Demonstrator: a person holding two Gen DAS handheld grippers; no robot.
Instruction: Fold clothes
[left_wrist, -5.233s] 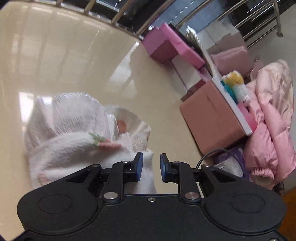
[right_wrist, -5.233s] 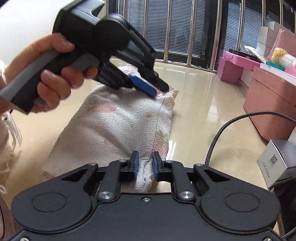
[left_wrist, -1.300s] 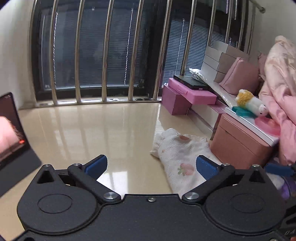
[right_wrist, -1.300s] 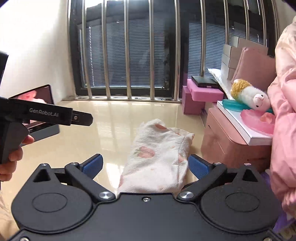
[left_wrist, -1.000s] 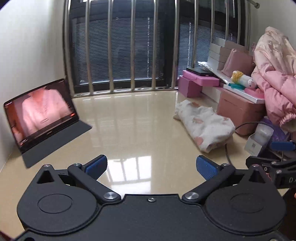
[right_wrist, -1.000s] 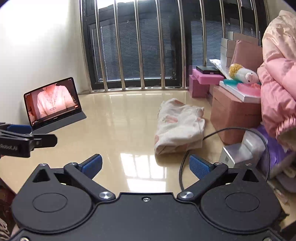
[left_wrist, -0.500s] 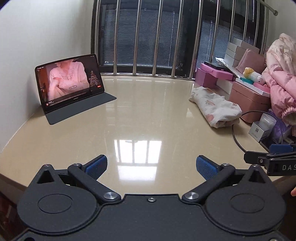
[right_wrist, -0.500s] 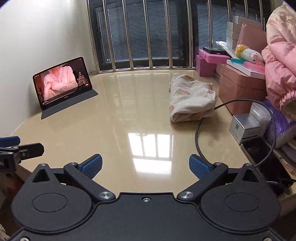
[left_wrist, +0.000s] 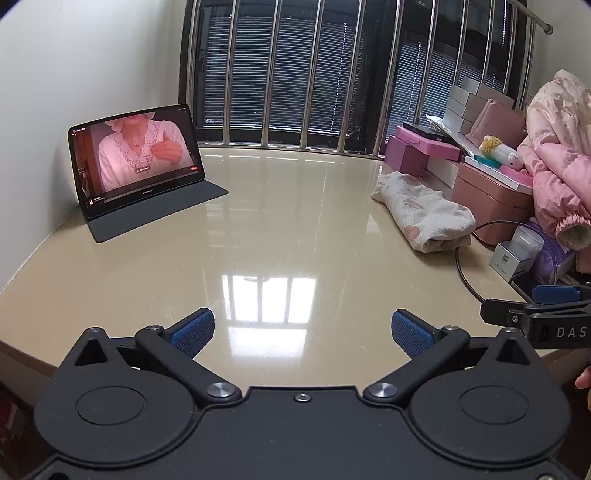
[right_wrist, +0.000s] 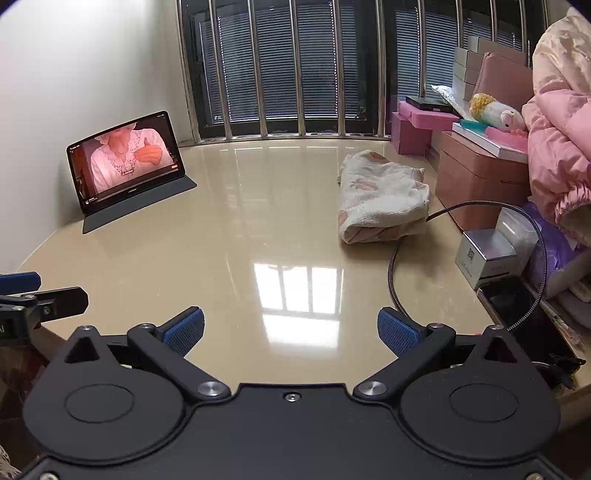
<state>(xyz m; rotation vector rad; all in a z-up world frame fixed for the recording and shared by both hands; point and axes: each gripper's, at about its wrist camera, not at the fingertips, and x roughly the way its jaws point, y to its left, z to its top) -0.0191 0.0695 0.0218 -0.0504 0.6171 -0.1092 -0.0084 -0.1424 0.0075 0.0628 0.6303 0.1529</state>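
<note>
White folded garment (right_wrist: 382, 197) parked far side of table (right_wrist: 236, 240); left gripper (left_wrist: 303, 330), right gripper (right_wrist: 290, 328) jaws spread, empty. Fold looks done, next garment needed.

left wrist: near edge, facing window | right wrist: same | shared: table (left_wrist: 295, 229)

A glossy beige desk (right_wrist: 258, 229) carries a folded white garment (right_wrist: 380, 199) with pink prints. Well to the left of the garment a tablet (right_wrist: 125, 162) stands propped on its dark cover; just right of it sit a pink box (right_wrist: 476, 177), a braided cable (right_wrist: 395, 273) and a small silver box (right_wrist: 487, 258).
</note>
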